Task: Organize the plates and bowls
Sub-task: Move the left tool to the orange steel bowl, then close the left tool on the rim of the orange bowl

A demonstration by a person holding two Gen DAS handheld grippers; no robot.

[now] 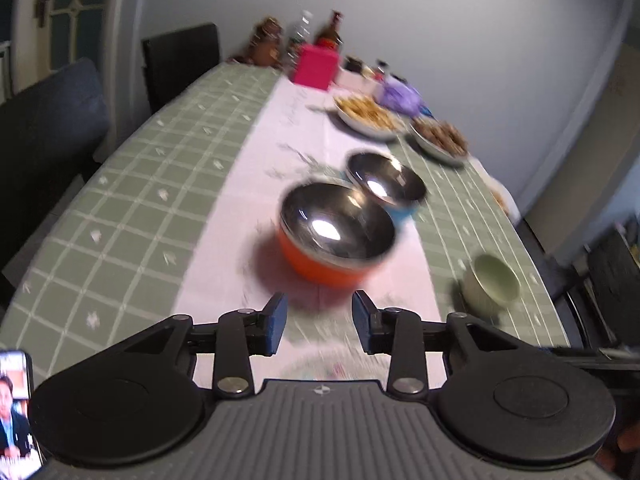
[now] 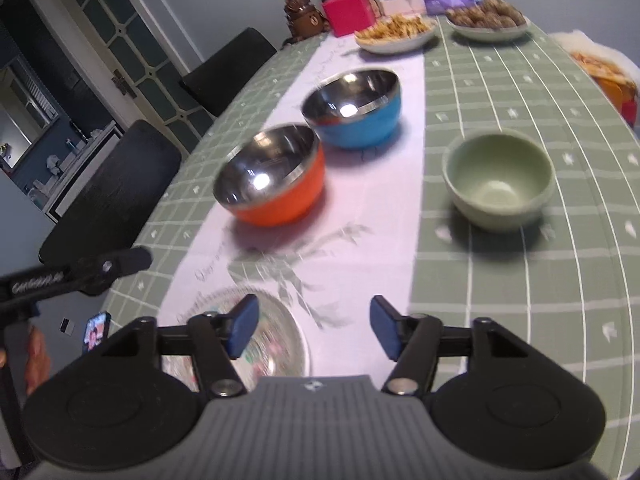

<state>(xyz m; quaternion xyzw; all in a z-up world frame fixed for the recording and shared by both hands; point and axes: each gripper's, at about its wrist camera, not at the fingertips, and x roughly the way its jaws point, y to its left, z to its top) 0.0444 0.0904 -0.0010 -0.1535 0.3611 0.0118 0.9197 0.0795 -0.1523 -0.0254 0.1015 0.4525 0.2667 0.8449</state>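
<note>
While both views are smeared by motion blur, the main items can be made out. The desk [image 2: 520,280] carries a green checked cloth with a pale runner [image 2: 360,216] down its length.

Left tongs [image 1: 319,322]: jaws parted at a moderate gap, holding nothing, above the near end of the runner. Their mount [image 2: 76,270] shows at the left edge of the right wrist view. A patterned glass plate [image 2: 276,344] lies on the runner at the near edge of the desk, partly hidden behind the left blue pad of the right tongs; whether pad and plate touch cannot be told.

Further along the runner stands the orange bowl [image 2: 276,178], steel-lined, upright. Just beyond it stands the blue bowl [image 2: 356,110], likewise steel-lined; in the left wrist view the two overlap, while the right wrist view shows them close beside each other, contact not determinable. The green bowl [image 2: 500,178] stands upright on the checked cloth, off the runner toward the right edge of the desk, well apart from the other two.

Right tongs [image 2: 314,328]: jaws wide apart, holding nothing, over the near end of the runner.

At the far end of the desk: a plate of pale fried strips [image 2: 394,32] on the runner, a plate of brown pieces [image 2: 486,20] beside it nearer the right edge, a pink box [image 2: 348,12], bottles and jars behind. Dark chairs [image 2: 116,192] stand along the left edge.
</note>
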